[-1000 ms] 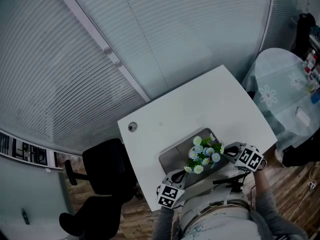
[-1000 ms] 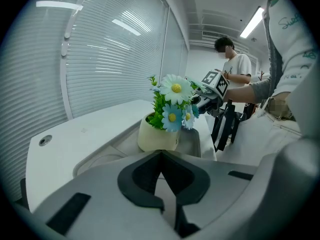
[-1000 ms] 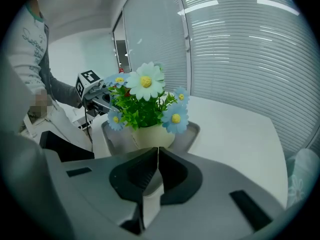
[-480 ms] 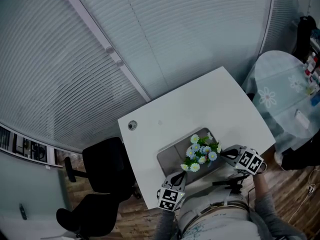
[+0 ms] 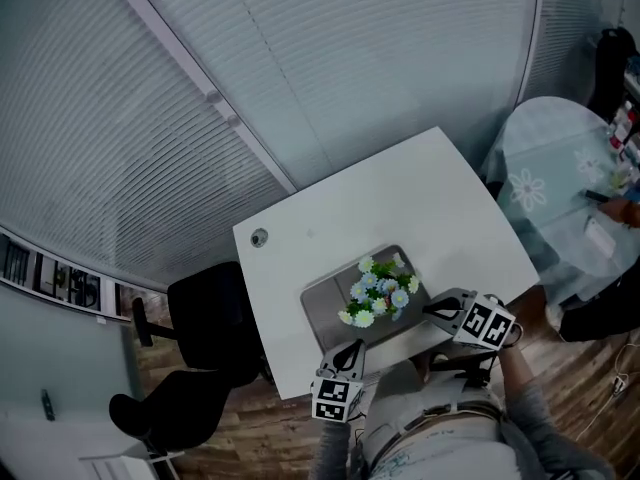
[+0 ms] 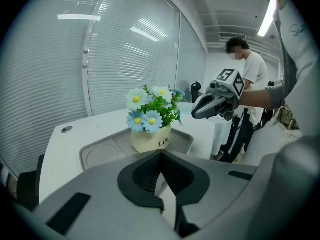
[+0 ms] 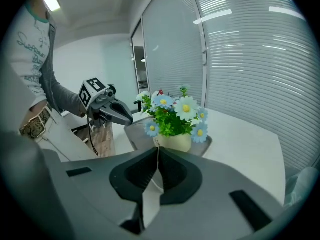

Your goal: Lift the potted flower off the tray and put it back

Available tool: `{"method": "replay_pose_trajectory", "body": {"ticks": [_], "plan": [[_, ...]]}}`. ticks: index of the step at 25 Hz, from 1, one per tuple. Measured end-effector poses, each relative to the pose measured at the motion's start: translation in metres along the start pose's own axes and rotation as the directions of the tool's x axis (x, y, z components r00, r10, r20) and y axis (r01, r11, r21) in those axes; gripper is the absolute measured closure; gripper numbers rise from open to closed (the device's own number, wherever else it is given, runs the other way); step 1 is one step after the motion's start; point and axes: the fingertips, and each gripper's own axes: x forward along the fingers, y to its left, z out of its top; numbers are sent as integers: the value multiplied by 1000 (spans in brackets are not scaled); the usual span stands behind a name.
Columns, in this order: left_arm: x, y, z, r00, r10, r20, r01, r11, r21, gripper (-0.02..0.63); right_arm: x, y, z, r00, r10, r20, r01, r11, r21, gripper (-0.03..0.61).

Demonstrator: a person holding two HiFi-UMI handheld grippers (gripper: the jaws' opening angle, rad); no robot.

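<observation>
The potted flower (image 5: 379,288), blue and white daisies in a cream pot, stands upright in the grey tray (image 5: 325,303) on the white table (image 5: 400,208). My left gripper (image 5: 348,353) hovers at the tray's near left corner, shut and holding nothing. To the right of the pot is my right gripper (image 5: 432,311), also shut and holding nothing. In the left gripper view the pot (image 6: 150,138) lies just beyond my closed jaws, with the right gripper (image 6: 210,105) off to its right. The right gripper view shows the pot (image 7: 175,142) close ahead and the left gripper (image 7: 114,112) at its left.
A black office chair (image 5: 205,328) stands left of the table. A round table with a floral cloth (image 5: 560,188) is at the right. Glass walls with blinds (image 5: 300,78) run behind the table. A cable hole (image 5: 259,236) marks the table's far left corner. A person (image 6: 248,71) stands beyond.
Both grippers have drawn back a little from the pot toward the table's near edge and stayed shut. The pot has kept its place in the tray. The head camera has shifted.
</observation>
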Motion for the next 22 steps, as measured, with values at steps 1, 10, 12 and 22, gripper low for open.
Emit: {"method": "replay_pose_trajectory", "body": {"ticks": [1,10,12,22], "plan": [[-2,-3,2,1000,15,9,-15,1000,0,604,-2,4,2,1000,5,7,-5,1000,-8,557],[-15,-35,16,995,83,52,-82,996,-32,604,-14,33,14,998,18,68,-14,998,-57,558],[-14,-42,22,994,88,64,-87,996,-22,604,-17,38,18,996,20,86,-15,998,-60,558],[-9,-66,77,983,91,161,-88,996,-25,604,-39,48,51,979,9,201,5,997,-72,558]]}}
